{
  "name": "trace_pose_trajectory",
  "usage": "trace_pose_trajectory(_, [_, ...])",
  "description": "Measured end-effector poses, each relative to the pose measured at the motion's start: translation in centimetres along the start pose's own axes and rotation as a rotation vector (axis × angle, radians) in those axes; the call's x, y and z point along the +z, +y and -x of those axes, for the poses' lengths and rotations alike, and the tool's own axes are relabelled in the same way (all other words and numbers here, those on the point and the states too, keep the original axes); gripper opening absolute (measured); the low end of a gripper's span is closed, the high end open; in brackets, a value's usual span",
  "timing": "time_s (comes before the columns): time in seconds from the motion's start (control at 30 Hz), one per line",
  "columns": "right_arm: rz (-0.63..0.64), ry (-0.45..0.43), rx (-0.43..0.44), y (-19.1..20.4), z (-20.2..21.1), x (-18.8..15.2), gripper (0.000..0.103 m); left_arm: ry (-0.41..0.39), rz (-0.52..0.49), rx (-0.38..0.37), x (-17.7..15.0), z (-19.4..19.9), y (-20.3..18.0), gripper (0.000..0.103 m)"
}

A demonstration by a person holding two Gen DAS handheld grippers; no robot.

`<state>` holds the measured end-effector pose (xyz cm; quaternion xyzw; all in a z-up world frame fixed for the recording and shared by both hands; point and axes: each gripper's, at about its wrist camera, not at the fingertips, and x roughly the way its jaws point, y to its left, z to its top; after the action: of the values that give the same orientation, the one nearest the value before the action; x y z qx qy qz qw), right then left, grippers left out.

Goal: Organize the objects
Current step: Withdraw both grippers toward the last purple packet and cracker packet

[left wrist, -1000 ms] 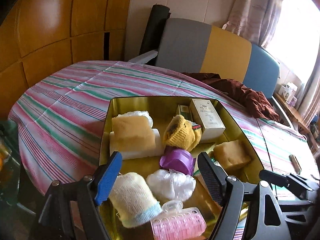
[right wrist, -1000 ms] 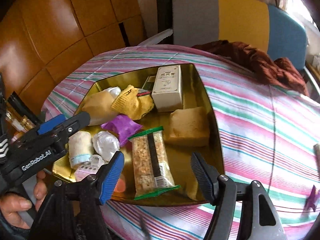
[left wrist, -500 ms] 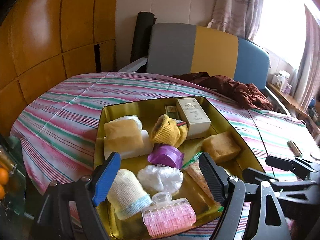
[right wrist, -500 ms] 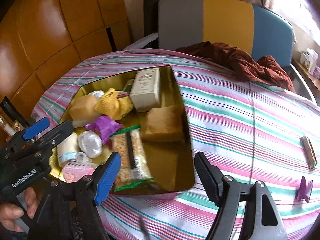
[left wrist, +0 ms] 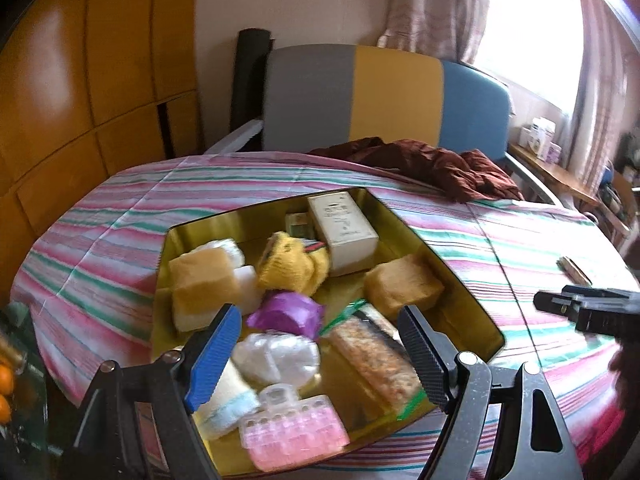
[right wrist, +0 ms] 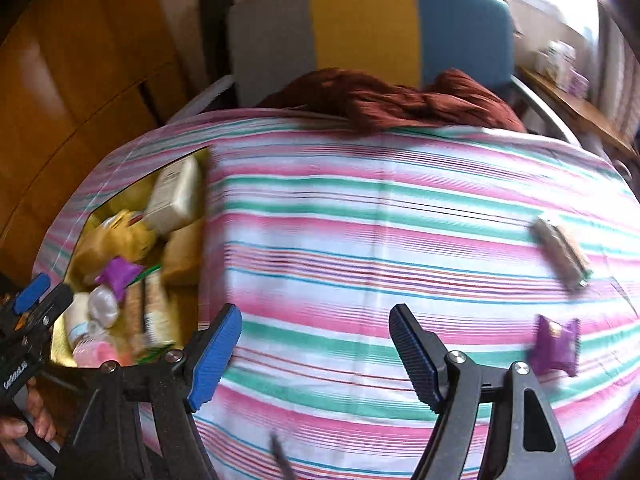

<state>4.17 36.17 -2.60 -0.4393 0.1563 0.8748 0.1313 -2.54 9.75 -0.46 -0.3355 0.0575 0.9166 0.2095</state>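
In the left wrist view, your left gripper (left wrist: 316, 344) is wide open and empty above the gold tray (left wrist: 460, 280), already mostly filled.

In the right wrist view, your right gripper (right wrist: 314, 346) is open too. Left on the cloth at right: the snack bar (right wrist: 562, 254), long axis diagonal from upper left to lower right, and the purple packet (right wrist: 556, 344).

Wood-panelled wall (left wrist: 80, 80), tricolour headboard (left wrist: 384, 96), bright window (left wrist: 532, 40)
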Motion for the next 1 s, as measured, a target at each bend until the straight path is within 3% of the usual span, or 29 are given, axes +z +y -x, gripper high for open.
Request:
trace_pose_trajectory(0.23, [-0.200, -0.013, -0.056, -9.3, 3.1, 1.1, 0.078, 0.000, -0.115, -0.105, 0.8, -0.3, -5.0, 0.081])
trace_pose_trajectory(0.53, [-0.437, -0.036, -0.140, -20.5, 7.1, 1.0, 0.079, 0.043, -0.291, -0.296, 0.7, -1.6, -14.4, 0.081])
trace_pose_trajectory(0.7, [-0.470, -0.012, -0.158, -23.2, 6.7, 1.0, 0.079, 0.092, -0.362, -0.402, 0.4, -2.9, -20.2, 0.079])
trace_pose_trajectory(1.0, [-0.502, 0.026, -0.128, -25.7, 4.5, 1.5, 0.079, 0.020, -0.684, -0.612, -0.5, -4.4, -30.7, 0.080])
